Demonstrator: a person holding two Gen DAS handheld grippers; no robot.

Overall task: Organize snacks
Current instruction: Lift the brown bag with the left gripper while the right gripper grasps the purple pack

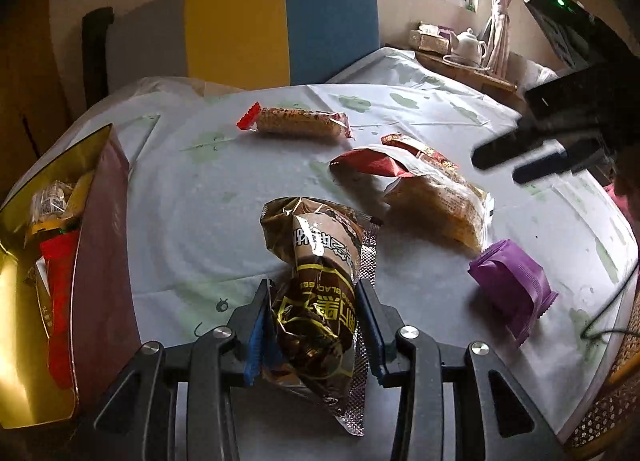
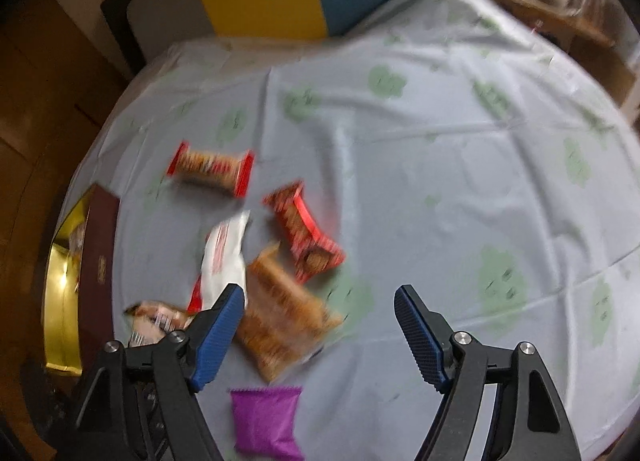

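Observation:
My left gripper (image 1: 316, 301) is shut on a brown and gold snack packet (image 1: 316, 261), which stands up between the blue pads just above the tablecloth. Left of it is a maroon box (image 1: 100, 245) with a gold inside that holds several snacks. My right gripper (image 2: 320, 297) hangs open above the table with nothing between its fingers. An orange-brown packet (image 2: 284, 325) lies below its left finger, and a purple packet (image 2: 266, 425) lies nearer the camera. The right gripper (image 1: 496, 169) also shows at the upper right of the left wrist view.
Loose on the pale green-patterned tablecloth (image 2: 440, 141) lie a white and red packet (image 2: 224, 257) and two red-ended biscuit packs (image 2: 306, 229) (image 2: 212, 167). Behind the table stands a grey, yellow and blue chair back (image 1: 280, 29). A teapot (image 1: 468, 45) sits on a side shelf.

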